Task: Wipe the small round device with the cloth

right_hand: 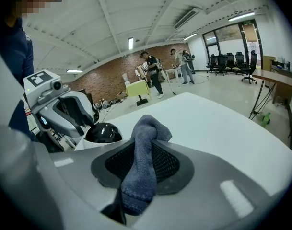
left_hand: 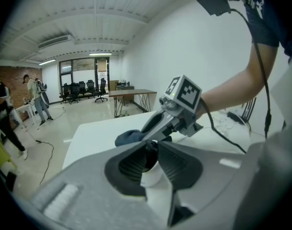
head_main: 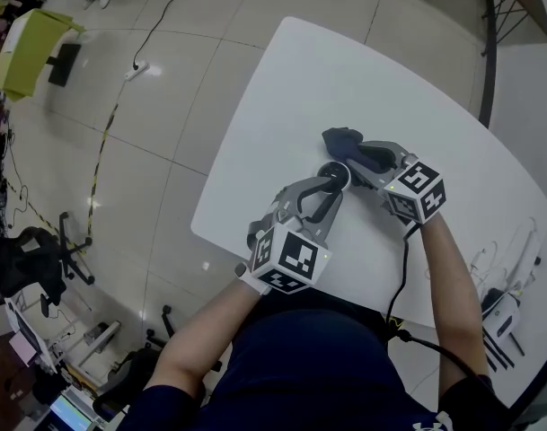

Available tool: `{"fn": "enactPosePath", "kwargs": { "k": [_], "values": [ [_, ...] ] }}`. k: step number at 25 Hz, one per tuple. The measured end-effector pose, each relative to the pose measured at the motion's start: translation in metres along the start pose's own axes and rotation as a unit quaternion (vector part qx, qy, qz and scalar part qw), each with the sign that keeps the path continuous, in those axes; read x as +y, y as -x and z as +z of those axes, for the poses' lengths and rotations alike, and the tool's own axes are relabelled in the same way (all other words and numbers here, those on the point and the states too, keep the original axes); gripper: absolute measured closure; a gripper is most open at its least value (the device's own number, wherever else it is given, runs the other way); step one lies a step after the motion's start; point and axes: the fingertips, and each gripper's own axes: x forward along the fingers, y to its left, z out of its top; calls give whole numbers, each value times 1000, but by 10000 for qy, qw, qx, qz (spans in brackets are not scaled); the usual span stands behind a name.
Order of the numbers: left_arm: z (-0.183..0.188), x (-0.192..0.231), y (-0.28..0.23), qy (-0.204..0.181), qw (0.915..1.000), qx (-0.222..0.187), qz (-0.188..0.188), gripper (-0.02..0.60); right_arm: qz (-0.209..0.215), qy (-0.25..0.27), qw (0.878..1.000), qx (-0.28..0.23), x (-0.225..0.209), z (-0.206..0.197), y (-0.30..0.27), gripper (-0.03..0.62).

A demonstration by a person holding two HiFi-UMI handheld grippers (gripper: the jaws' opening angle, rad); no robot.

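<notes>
The small round device, a white body under a glossy black dome, stands near the middle of the white table. My left gripper is shut on it, and in the left gripper view its pads squeeze the device's white body. My right gripper is shut on a dark blue cloth, which hangs bunched between the pads. The cloth's free end lies just beyond and to the right of the device. In the right gripper view the black dome sits left of the cloth, apart from it.
White hangers and a white and black gadget with cables lie at the table's right edge. Office chair bases and a power strip with its cord are on the floor to the left. People stand far back in the room.
</notes>
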Motion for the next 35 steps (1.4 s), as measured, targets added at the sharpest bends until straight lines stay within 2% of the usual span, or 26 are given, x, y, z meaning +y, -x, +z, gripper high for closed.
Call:
{"fn": "enactPosePath", "kwargs": {
  "k": [5, 9, 14, 15, 19, 24, 29, 32, 35],
  "values": [
    [0, 1, 0, -54, 10000, 11, 51, 509, -128, 361, 9983, 437, -7, -24, -13, 482],
    [1, 1, -2, -66, 9999, 35, 123, 512, -264, 587, 9961, 601, -9, -31, -21, 485],
    [2, -2, -3, 58, 9999, 31, 118, 507, -362, 507, 9963, 594, -15, -35, -15, 484],
    [2, -2, -3, 96, 9999, 30, 115, 483, -376, 501, 9965, 552, -16, -33, -11, 484],
    [2, -3, 2, 180, 9997, 26, 162, 471, -370, 565, 9975, 199, -11, -6, 10, 484],
    [1, -8, 3, 155, 9998, 21, 97, 472, 152, 921, 9954, -210, 25, 44, 36, 484],
    [-5, -12, 0, 123, 9998, 101, 90, 472, 1135, 1139, 9868, -187, 75, 70, 49, 484],
    [-5, -11, -1, 76, 9999, 103, 115, 472, 1244, 1620, 9788, 154, 80, 58, 37, 484],
    [-5, -10, 0, 67, 9998, 113, 142, 472, 1233, 1579, 9796, 163, 72, 59, 27, 484]
  ]
}}
